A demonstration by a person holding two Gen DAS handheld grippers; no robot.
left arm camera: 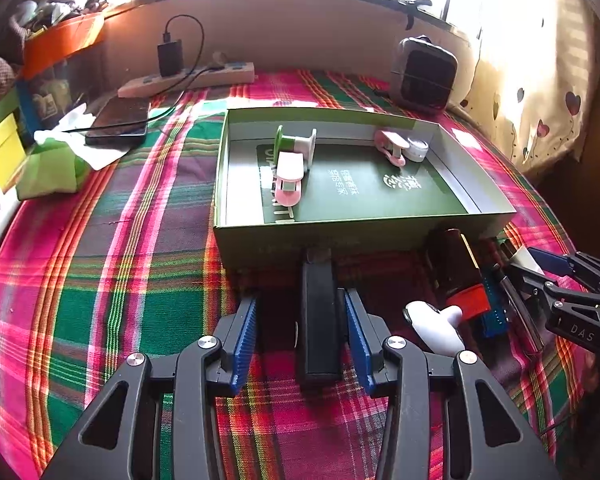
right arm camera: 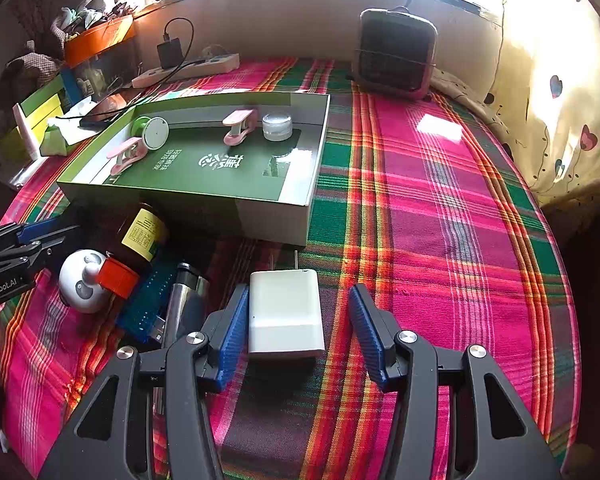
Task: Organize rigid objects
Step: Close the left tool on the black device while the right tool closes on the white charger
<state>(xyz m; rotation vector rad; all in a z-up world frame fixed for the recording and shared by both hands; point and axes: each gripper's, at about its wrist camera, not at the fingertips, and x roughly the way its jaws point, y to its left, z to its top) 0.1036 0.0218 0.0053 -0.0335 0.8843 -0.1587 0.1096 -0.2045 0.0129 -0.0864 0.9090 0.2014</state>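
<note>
My left gripper (left arm camera: 301,299) stands open astride a black rectangular block (left arm camera: 318,320) that lies on the plaid cloth just in front of the green box (left arm camera: 320,240). Its right pad is close to the block and its left pad is clear of it. My right gripper (right arm camera: 299,291) is open around a white charger block (right arm camera: 286,316), whose left side lies against the left pad (right arm camera: 232,336). The green box (right arm camera: 272,220) holds two pink clips (right arm camera: 239,125), a green and white holder (right arm camera: 152,132) and a small jar (right arm camera: 277,126).
Between the grippers lie a brown bottle with a red cap (right arm camera: 140,240), a white round gadget (right arm camera: 82,286), a blue USB part (right arm camera: 144,308) and a metal cylinder (right arm camera: 184,304). At the back are a power strip (left arm camera: 188,80), a phone (left arm camera: 120,120) and a heater (right arm camera: 396,54).
</note>
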